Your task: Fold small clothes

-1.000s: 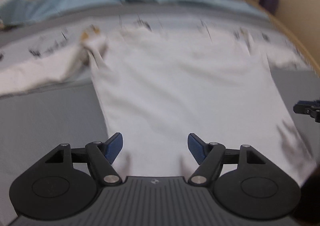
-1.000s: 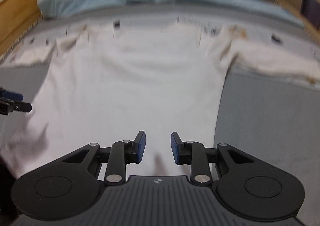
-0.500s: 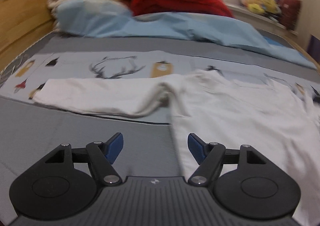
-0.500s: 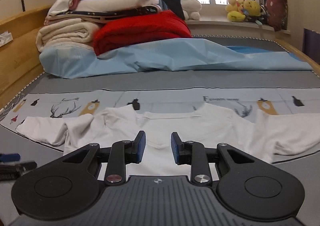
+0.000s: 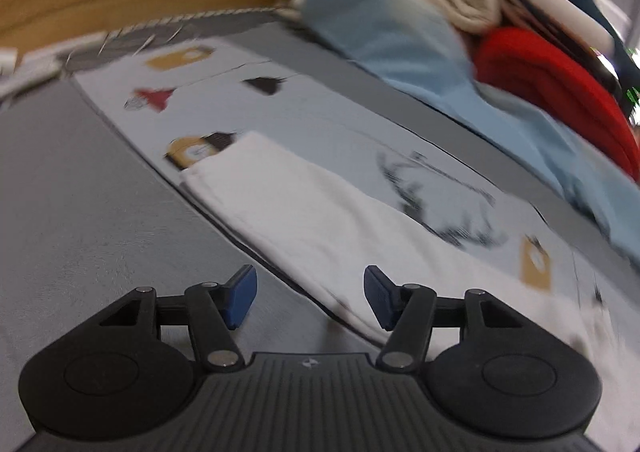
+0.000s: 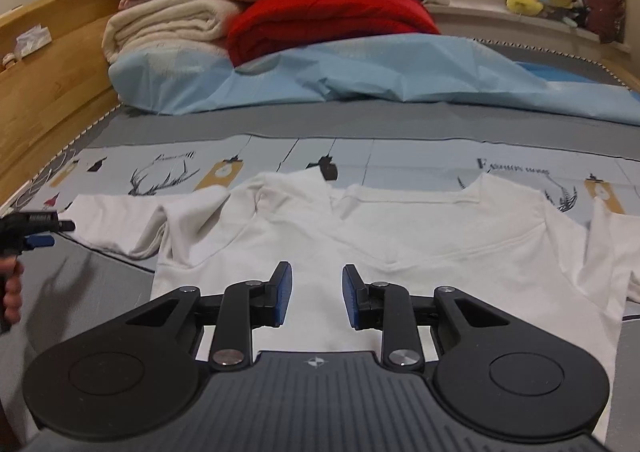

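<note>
A white long-sleeved shirt [image 6: 384, 236] lies spread flat on the bed, collar away from me. Its left sleeve [image 5: 304, 204] stretches out to the left over the printed sheet. My left gripper [image 5: 310, 294] is open and empty, low over the grey cover beside the near edge of that sleeve. It also shows in the right wrist view [image 6: 38, 232] at the far left, by the sleeve's cuff. My right gripper [image 6: 316, 298] is open and empty, above the shirt's body.
A printed pale sheet [image 6: 400, 156] lies under the shirt on a grey cover [image 5: 80, 212]. A light blue cloth [image 6: 360, 72], folded blankets [image 6: 168, 24] and a red blanket [image 6: 328, 12] are piled behind. A wooden bed frame [image 6: 40, 92] runs along the left.
Both grippers have tilted up from looking down on the shirt. The left gripper has swung left from the shirt's body to the left sleeve. Both stayed open.
</note>
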The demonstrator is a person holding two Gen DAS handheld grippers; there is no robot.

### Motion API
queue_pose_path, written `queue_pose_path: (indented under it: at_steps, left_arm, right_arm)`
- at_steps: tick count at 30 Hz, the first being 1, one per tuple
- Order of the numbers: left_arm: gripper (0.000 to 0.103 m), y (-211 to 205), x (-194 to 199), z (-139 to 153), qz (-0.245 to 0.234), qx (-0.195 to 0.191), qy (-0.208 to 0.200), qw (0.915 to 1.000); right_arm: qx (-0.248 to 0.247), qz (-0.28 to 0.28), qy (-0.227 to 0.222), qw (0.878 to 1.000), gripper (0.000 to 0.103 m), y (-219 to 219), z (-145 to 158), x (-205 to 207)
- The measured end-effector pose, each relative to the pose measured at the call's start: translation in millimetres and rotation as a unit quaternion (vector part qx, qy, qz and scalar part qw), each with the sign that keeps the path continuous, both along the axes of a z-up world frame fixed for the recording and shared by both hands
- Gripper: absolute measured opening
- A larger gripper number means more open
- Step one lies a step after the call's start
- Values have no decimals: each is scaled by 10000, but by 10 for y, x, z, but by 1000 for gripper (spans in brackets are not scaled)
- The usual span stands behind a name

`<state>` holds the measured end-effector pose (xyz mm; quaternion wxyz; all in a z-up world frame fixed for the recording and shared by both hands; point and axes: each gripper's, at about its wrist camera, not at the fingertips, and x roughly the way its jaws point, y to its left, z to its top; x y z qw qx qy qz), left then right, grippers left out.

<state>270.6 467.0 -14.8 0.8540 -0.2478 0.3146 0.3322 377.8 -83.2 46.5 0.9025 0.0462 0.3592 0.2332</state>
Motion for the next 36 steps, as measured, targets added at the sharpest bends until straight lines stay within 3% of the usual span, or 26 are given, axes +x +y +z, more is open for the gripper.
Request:
queue_pose_path:
  at_steps: [4, 7, 8, 9, 10, 12, 13, 17, 20, 25, 28, 31, 33, 36]
  left_arm:
    - [65, 356, 25, -199, 236, -247, -7, 9994]
    - [63, 457, 81, -275, 269, -88, -56, 9996]
    - [49, 465, 111, -271, 241, 10, -1, 9997]
    - [14, 457, 145, -268, 205, 90, 72, 9997]
    - [3, 464, 172, -261, 174, 102, 156, 9997]
    - [3, 455, 182, -183, 271, 171, 106, 9994]
    - [3, 420, 187, -59, 313, 385, 89, 9987]
    - [3, 258, 73, 650, 606, 1043, -358, 9921]
    - [3, 113, -62, 1036, 776, 1101, -568, 9893]
    - [3, -403, -208, 1355, 723, 1218, -667, 9877]
    - [3, -929, -111, 1495, 258, 1245, -913, 9877]
    - [3, -1667, 208, 1548, -728, 1366, -1106, 9817]
    - [3, -2214, 416, 1551, -1499, 1349, -1256, 9714]
    - [3, -3064, 660, 1470, -2690, 922, -1620, 9449]
  right_arm:
    - [9, 55, 194, 9998, 29, 45, -65, 18]
    - [-49, 141, 294, 9995, 29, 101, -136, 26]
    - [-85, 175, 315, 9993, 29, 116, -156, 21]
    - [-124, 205, 337, 9991, 29, 129, -178, 21]
    - [-159, 229, 360, 9990, 29, 141, -199, 20]
    - [-217, 252, 411, 9986, 29, 160, -241, 19]
    - [-247, 259, 440, 9984, 29, 169, -263, 25]
    - [-330, 179, 529, 9979, 29, 180, -307, 60]
    - [-279, 128, 587, 9978, 29, 157, -283, 67]
    - [-175, 137, 632, 9978, 29, 99, -221, 43]
    - [-93, 97, 677, 9976, 29, 29, -184, 58]
    - [-35, -54, 729, 9973, 29, -88, -171, 96]
    - [-22, -169, 755, 9970, 29, -171, -176, 117]
    - [-26, -441, 770, 9960, 29, -338, -177, 164]
